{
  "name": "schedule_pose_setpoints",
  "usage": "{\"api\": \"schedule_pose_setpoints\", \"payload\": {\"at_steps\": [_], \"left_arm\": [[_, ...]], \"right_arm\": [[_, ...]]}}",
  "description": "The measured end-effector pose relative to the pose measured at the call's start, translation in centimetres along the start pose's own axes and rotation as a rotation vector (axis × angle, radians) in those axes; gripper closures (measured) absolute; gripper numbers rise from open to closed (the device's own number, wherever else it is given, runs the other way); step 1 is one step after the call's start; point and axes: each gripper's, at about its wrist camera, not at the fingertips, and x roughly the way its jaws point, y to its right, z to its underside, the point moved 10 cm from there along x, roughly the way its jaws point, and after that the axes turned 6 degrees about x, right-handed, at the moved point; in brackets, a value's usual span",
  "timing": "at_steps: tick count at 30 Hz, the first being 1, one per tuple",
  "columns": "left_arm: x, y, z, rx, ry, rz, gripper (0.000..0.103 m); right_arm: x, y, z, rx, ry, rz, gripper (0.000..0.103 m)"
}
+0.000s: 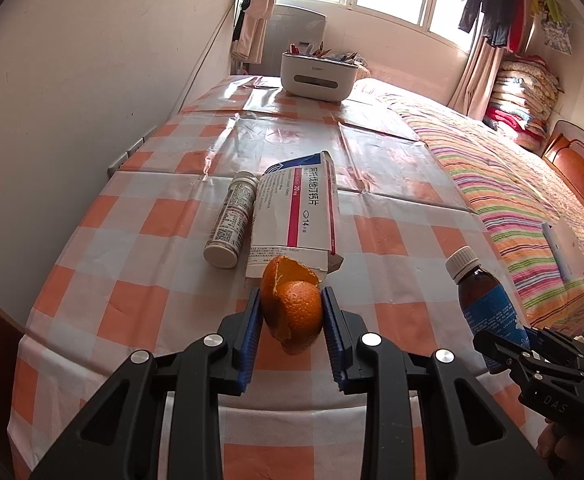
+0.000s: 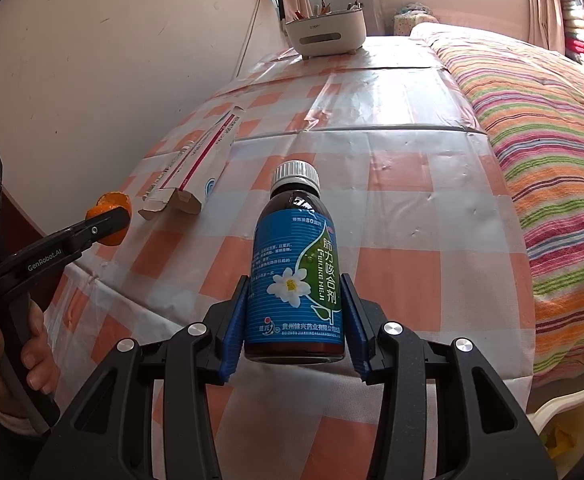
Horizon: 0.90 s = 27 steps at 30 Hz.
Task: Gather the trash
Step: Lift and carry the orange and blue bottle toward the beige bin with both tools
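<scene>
My left gripper [image 1: 292, 304] is shut on an orange peel [image 1: 292, 312] and holds it above the near part of the checked table [image 1: 132, 300]. It also shows in the right wrist view [image 2: 110, 220], with the orange peel [image 2: 112, 202] in it. My right gripper [image 2: 295, 300] is shut on a brown syrup bottle [image 2: 296, 272] with a blue label and white cap, held upright; the bottle shows at the right of the left wrist view [image 1: 486, 300]. A white medicine box [image 1: 296, 216] and a small capped tube [image 1: 232, 220] lie on the table beyond the peel.
A white desk organizer [image 1: 318, 76] with pens stands at the table's far end. A bed with a striped blanket [image 1: 512, 184] runs along the table's right side. A wall is on the left. A white box [image 1: 564, 248] lies on the bed.
</scene>
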Motion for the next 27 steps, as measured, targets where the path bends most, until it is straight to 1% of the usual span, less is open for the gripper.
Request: {"api": "schedule_pose_setpoints", "payload": {"at_steps": [8,19,27], "left_arm": [[-1.0,3.9,0.2,0.042,0.016,0.058,0.074],[-1.9,8.8,1.4,0.105,0.009,0.146,0.074],[-2.0,12.2,2.6,0.172,-0.002,0.178,0.074]], "right_arm": [[-1.7,0.9,0.2,-0.021,0.030,0.024,0.061],[-4.3,2.3,0.7,-0.031,0.068,0.054,0.061],[-6.4,4.0,1.7,-0.014,0.089,0.063,0.061]]}}
